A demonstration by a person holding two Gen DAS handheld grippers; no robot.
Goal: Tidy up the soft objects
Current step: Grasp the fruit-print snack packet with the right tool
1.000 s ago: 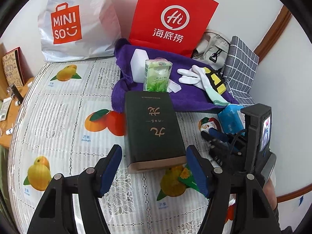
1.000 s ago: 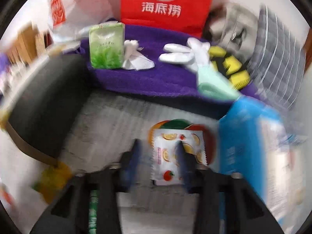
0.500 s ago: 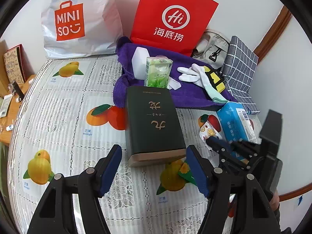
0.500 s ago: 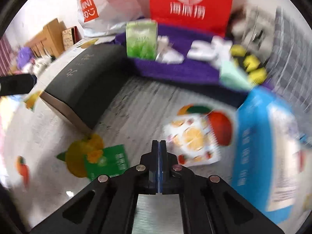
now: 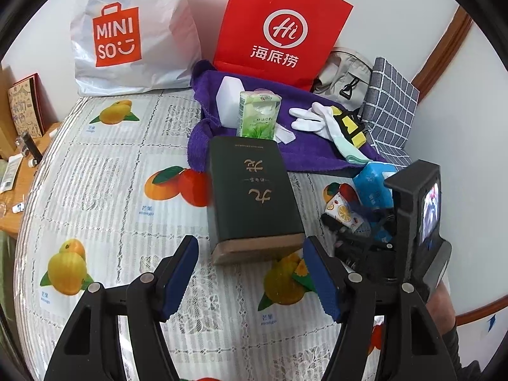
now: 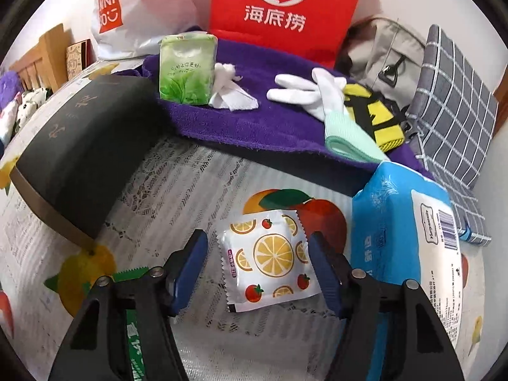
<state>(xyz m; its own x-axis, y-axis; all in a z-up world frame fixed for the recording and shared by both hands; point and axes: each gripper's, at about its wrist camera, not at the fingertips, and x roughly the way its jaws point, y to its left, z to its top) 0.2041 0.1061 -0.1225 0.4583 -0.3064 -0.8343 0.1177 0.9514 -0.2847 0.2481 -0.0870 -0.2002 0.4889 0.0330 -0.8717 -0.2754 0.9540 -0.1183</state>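
Now right gripper (image 6: 257,266) just opening, unclenched, astride sachet (image 6: 270,255); box (image 6: 82,146) left, blue pack (image 6: 400,254) right. Left gripper (image 5: 250,282) open, empty, seen only in left view.

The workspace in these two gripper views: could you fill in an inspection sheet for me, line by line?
Surface: fruit-print lace cloth, with a purple towel spread at the back.
Job's things: lemon-print sachet, blue tissue pack, green tissue pack, white glove and crumpled tissue.
Clutter: dark box, red bag, white shopping bag, checked cushion, grey bag.
Grippers: left gripper open, nothing between its jaws; right gripper jaws have just been opening, straddling the sachet without pressing it.
Cables: nothing seen.
Surroundings: white wall, wooden furniture to the left.
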